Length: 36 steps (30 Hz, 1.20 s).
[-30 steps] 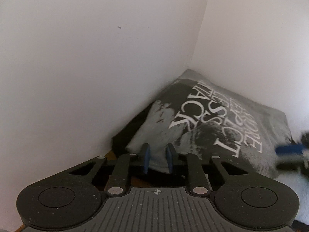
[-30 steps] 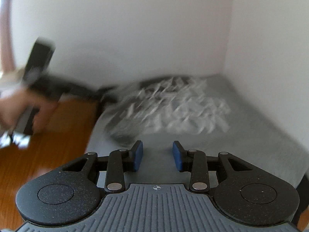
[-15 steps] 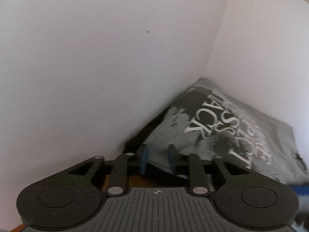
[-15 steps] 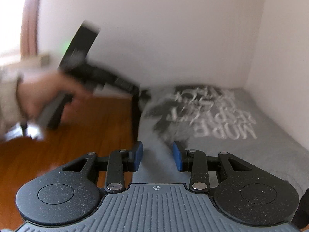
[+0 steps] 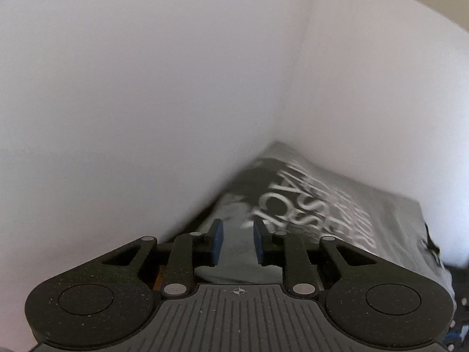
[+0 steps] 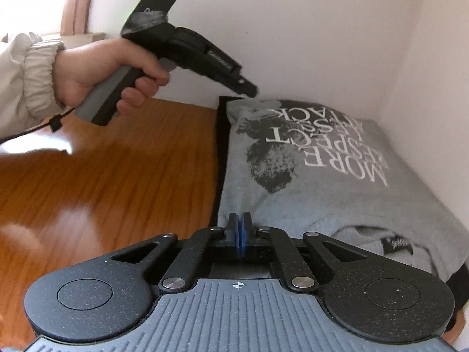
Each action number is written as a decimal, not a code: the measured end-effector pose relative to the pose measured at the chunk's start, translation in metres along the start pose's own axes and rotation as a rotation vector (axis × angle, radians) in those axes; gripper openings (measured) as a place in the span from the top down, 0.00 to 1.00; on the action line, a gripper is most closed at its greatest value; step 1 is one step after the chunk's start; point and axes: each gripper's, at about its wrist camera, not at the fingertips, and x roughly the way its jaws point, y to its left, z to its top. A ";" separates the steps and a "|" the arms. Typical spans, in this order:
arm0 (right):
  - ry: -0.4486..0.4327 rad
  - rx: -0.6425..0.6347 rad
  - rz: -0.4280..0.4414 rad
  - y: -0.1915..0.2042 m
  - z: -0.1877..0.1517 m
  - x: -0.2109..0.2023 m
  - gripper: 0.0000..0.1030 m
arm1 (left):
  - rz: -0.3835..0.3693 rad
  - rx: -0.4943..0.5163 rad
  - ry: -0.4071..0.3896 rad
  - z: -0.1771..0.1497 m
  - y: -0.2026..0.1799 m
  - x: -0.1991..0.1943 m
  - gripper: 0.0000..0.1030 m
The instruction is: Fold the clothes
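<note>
A grey T-shirt (image 6: pixel 337 182) with white lettering and a dark printed patch lies spread flat in the far right corner, where two white walls (image 6: pixel 307 29) meet; its left edge runs along a black strip (image 6: pixel 219 152) that borders the wooden floor (image 6: pixel 117 182); a neck label shows at the shirt's near right end, where the cloth is bunched.

The right gripper (image 6: pixel 240 231) sits low at the shirt's near left corner; its blue fingers (image 6: pixel 236 234) have just snapped together and stand pressed pad to pad; the shirt's edge lies right at their tips, but whether any cloth is pinched between them cannot be told.

The left gripper (image 6: pixel 249 91) is held by a hand (image 6: pixel 96 70) in a pale gathered sleeve (image 6: pixel 32 79), its nose pointing down at the shirt's far left corner, close to the wall; in its own blurred view the left gripper's fingers (image 5: pixel 217 243) stand a little apart, with the shirt's edge lying in the gap beneath them and the pads not pressing on it; the shirt's lettering stretches away to the right of them, towards the corner of the walls.
</note>
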 end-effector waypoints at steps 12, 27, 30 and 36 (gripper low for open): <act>-0.140 0.273 -0.023 -0.060 0.000 -0.025 0.65 | 0.000 0.085 0.202 -0.033 0.002 -0.009 0.78; -0.157 0.498 -0.273 -0.161 -0.032 -0.017 0.50 | -0.059 0.078 0.063 -0.013 -0.024 -0.010 0.74; -0.124 0.525 -0.346 -0.187 -0.038 0.000 0.47 | -0.072 0.101 0.085 -0.020 -0.035 -0.004 0.73; -0.090 0.608 -0.396 -0.204 -0.049 0.009 0.33 | -0.044 0.156 0.107 -0.032 -0.052 -0.014 0.38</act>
